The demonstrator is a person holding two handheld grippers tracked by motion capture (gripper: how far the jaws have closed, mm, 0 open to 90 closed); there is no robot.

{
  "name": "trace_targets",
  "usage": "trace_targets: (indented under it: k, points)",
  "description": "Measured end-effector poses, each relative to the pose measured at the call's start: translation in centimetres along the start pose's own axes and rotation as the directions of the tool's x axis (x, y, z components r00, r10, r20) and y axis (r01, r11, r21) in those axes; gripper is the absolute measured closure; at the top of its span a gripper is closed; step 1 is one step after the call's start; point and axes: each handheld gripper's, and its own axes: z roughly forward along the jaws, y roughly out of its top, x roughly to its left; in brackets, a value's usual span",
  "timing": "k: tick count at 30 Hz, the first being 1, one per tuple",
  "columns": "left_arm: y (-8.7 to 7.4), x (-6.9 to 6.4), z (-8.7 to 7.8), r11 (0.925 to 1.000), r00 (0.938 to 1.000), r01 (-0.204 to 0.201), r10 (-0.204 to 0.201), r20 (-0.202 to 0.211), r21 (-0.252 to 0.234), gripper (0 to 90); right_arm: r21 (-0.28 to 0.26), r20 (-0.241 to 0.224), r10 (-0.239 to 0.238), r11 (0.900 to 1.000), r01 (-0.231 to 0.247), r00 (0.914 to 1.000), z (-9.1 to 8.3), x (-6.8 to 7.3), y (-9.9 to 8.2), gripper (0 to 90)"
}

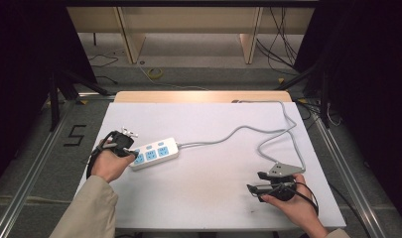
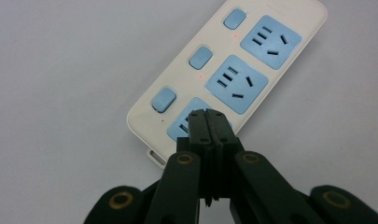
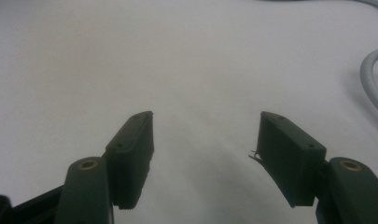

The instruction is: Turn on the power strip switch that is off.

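Left gripper view: the left gripper [image 2: 208, 116], jaws pressed together, tips over the power strip [image 2: 233, 65] at its nearest blue socket [image 2: 184, 125] — right gripper [image 3: 205, 140] spread wide over bare table [image 3: 130, 56], well apart.

One white power strip [image 1: 154, 153] just ahead of the left gripper's [image 2: 206, 114] closed fingertips. On it: three blue sockets [image 2: 270, 36], three blue switch buttons [image 2: 200, 58]. One grey cable [image 1: 248, 127] running off it. Two grippers total; right gripper [image 3: 206, 135], fingers spread apart. One white table [image 1: 208, 198].
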Motion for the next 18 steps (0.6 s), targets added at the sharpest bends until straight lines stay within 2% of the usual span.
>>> trace_targets:
  k: [18]
  points:
    - [0.93,0.87,0.22,0.9998,1.0,-0.002,0.003,-0.008,0.022,89.8,0.001,-0.004,0.004,1.0,-0.004,1.0,0.17,-0.01,0.03,37.2]
